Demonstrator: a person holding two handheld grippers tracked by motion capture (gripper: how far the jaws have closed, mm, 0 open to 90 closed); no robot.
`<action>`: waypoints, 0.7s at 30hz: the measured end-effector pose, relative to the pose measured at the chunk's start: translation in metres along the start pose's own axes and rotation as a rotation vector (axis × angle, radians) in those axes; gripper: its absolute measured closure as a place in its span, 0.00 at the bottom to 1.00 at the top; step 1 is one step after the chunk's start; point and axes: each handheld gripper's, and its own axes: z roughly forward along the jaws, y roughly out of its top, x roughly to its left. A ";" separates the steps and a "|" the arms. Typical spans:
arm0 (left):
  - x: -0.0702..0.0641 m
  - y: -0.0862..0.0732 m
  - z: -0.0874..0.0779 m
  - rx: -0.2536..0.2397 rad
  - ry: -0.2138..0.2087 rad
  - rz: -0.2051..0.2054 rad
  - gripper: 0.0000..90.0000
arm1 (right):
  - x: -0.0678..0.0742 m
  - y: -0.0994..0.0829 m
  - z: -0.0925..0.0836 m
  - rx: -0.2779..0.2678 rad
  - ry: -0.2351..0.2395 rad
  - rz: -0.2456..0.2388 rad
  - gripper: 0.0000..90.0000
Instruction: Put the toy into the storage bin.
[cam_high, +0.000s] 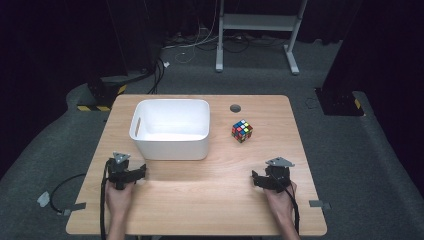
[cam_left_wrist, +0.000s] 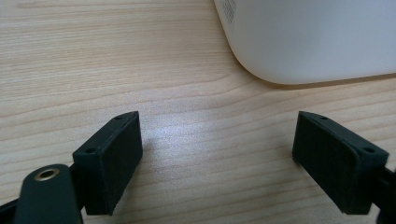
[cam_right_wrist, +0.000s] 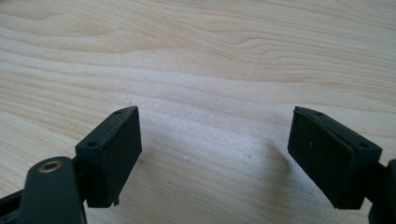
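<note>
Both tongs rest low over the near part of the wooden bench (cam_high: 200, 200), and both are wide with nothing between the jaws – in each gripper view only bare wood is seen between the two black pads. The left tongs (cam_high: 131, 175) are placed just before the near wall of the white bin (cam_high: 170, 145), whose rounded corner is seen close above the jaws in the left gripper view. The right tongs (cam_high: 265, 181) are on the right side, well apart from the bin.

The puzzle cube (cam_high: 242, 131) stands on the bench to the right of the bin, near it but not touching, and farther from the person than the right tongs. The work in hand is judged to be the picking of this cube (most probably to be put into the bin).

For a good grasp, the right tongs should be carried forward and a little to the left, then lowered so that the jaws come on two opposite flat faces – not on the corners, because the cube sits slightly turned. The wrist should be rotated to match this turn before closing. The closing should be done slowly, and the left tongs may be kept beside the bin.
</note>
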 end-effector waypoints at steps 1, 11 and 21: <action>0.000 0.000 0.000 0.000 0.000 0.000 0.18 | 0.000 -0.001 0.000 0.000 0.000 0.000 0.19; 0.000 0.000 0.000 0.000 -0.001 0.000 0.18 | 0.007 -0.004 -0.009 -0.011 0.027 0.005 0.19; 0.000 0.000 0.000 0.000 -0.001 0.000 0.18 | 0.016 0.003 -0.019 -0.049 0.061 -0.005 0.18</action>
